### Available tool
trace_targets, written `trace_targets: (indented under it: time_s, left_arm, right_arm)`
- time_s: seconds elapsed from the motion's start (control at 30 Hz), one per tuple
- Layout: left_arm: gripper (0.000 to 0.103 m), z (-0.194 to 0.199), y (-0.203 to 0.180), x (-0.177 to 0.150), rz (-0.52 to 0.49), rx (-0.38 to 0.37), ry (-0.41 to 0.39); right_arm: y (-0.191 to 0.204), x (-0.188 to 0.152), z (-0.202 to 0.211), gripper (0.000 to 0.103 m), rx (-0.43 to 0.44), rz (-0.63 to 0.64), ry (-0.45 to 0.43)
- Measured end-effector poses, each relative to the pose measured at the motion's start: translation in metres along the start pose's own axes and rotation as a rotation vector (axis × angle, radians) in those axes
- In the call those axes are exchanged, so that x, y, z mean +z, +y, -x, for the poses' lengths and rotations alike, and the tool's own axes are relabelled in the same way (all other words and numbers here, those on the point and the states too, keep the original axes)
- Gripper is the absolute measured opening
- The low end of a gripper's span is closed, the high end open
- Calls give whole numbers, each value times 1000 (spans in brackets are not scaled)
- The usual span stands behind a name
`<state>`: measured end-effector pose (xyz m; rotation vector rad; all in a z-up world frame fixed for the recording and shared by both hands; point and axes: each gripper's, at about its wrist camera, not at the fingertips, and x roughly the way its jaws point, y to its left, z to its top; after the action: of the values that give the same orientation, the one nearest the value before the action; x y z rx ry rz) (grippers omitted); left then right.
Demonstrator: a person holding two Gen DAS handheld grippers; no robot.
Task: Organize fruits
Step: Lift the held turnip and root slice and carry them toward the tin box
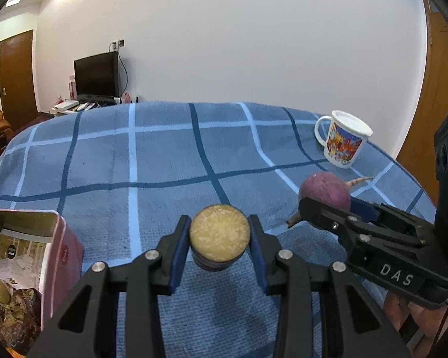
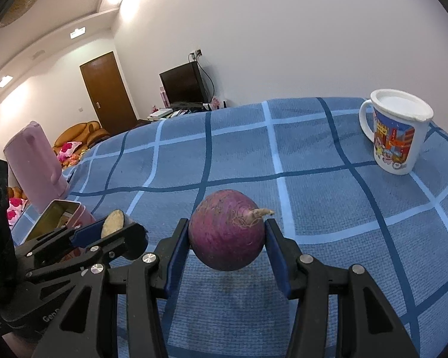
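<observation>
Blue-padded jaws are clamping one piece of produce in each hand-held gripper above a checked cloth.

Left hand-held gripper point(image 1: 220, 240) is squeezing a cut yellow-fleshed piece point(image 1: 219, 236) by its sides, cut face toward the camera; right hand-held gripper point(image 2: 227, 240) is pinching a round purple root point(image 2: 227, 229), its stem pointing right, and its body is reading "DAS" in the left view. Both are hanging just above the blue plaid worktop point(image 1: 164, 155). An open pink tin point(image 1: 49, 256) is sitting at the near left edge, a cartoon-printed lidded mug point(image 2: 395, 132) far right; bare cloth is stretching between them.
</observation>
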<state>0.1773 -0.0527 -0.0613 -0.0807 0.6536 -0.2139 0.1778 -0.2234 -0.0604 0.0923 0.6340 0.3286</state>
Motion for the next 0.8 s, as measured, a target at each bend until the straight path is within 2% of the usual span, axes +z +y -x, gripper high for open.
trace_targets:
  time_s: [0.8]
  left_arm:
    - [40, 21, -11, -4, -60, 49, -118]
  right_arm:
    - [9, -3, 21, 52, 13, 58, -98]
